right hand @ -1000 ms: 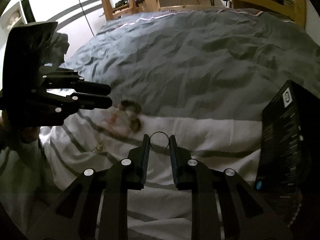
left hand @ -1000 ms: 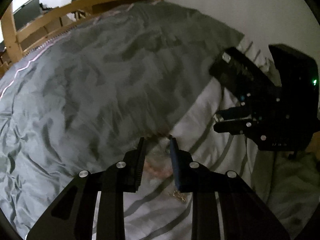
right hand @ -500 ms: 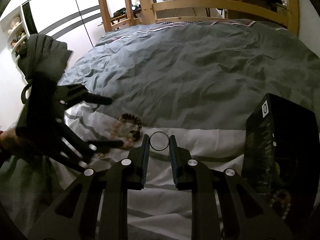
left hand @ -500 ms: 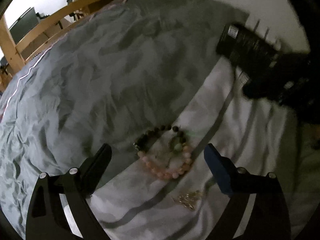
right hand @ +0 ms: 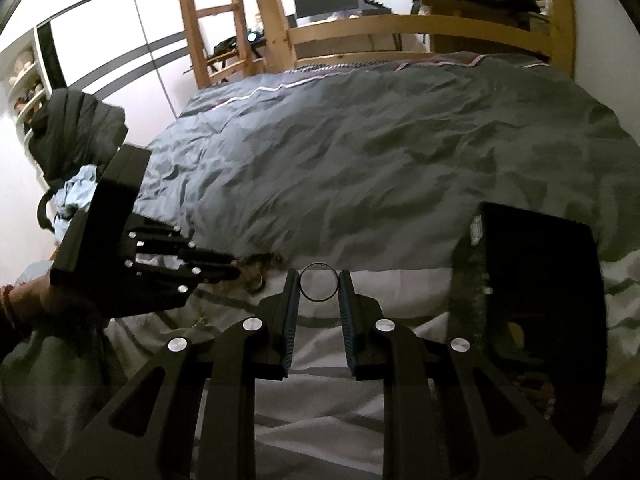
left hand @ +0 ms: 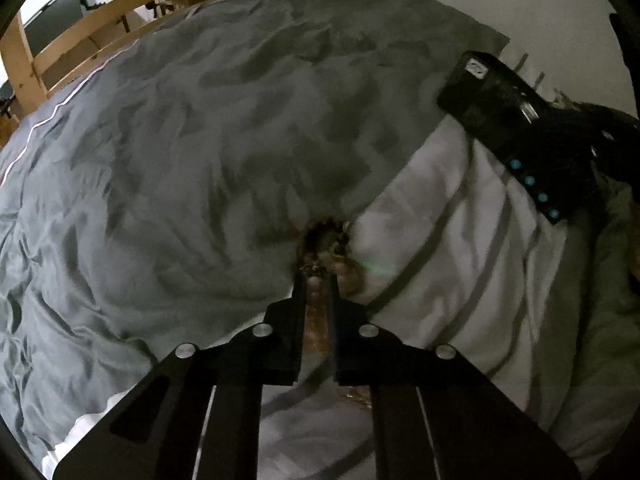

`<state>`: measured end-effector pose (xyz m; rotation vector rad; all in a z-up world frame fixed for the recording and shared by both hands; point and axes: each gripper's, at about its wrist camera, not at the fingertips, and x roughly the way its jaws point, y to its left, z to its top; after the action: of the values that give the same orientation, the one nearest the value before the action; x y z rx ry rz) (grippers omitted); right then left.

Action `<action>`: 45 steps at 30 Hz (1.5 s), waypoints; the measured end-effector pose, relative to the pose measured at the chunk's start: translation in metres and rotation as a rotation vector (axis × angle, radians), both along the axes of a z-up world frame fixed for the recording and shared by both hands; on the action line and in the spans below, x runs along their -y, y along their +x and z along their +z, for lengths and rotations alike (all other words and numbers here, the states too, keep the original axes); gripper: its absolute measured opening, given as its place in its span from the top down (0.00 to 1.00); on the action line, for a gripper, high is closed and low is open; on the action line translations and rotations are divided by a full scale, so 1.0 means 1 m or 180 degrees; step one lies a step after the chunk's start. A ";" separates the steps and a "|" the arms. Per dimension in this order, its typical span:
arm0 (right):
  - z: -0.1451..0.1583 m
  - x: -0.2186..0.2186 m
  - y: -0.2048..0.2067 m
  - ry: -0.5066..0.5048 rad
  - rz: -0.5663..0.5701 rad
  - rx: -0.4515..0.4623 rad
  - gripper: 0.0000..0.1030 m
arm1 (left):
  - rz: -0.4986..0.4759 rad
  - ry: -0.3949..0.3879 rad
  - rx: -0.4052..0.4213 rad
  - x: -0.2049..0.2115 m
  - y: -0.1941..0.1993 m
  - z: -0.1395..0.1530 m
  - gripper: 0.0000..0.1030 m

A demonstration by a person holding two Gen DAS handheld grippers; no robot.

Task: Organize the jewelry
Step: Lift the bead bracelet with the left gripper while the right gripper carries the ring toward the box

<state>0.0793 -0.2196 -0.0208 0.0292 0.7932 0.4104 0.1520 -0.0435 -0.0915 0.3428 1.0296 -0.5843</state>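
Two beaded bracelets (left hand: pixel 326 236), one dark and one pink, lie bunched where the grey duvet meets the white striped sheet. My left gripper (left hand: pixel 318 276) points down at them, its jaws closing tight with beads pinched between the pads; the right wrist view shows the left gripper (right hand: pixel 236 270) on the bracelets (right hand: pixel 260 264). My right gripper (right hand: pixel 319 276) is shut on a thin metal ring (right hand: pixel 319 264), held upright above the sheet. A black box (right hand: pixel 536 280) stands open to its right and is also in the left wrist view as the box (left hand: pixel 492 108).
A gold chain (left hand: pixel 358 398) lies on the white sheet (left hand: pixel 440 240) under my left gripper. The grey duvet (right hand: pixel 380 152) covers the bed, with a wooden bed frame (right hand: pixel 400 26) beyond. A dark backpack (right hand: pixel 76 136) sits at the left. A person's hand (right hand: pixel 36 292) holds the left gripper.
The left gripper opened wide over the bracelets, sank, then closed on them. The right gripper rose with the ring, and more of the black box came into view.
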 end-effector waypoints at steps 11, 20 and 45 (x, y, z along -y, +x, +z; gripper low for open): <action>0.020 0.044 -0.011 0.0173 -0.0357 0.0107 0.80 | 0.0068 -0.0023 0.0113 0.005 -0.021 0.012 0.92; 0.025 0.054 -0.015 0.0247 -0.0465 0.0124 0.80 | 0.0304 0.0282 0.0425 0.004 -0.013 0.009 0.13; 0.022 0.077 -0.020 0.0262 -0.0785 0.0086 0.80 | 0.0613 0.0123 0.0270 -0.023 -0.017 0.017 0.88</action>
<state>0.0591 -0.2962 0.0015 0.1960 0.7354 0.2089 0.1351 -0.0209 -0.0750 0.2960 0.9804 -0.3740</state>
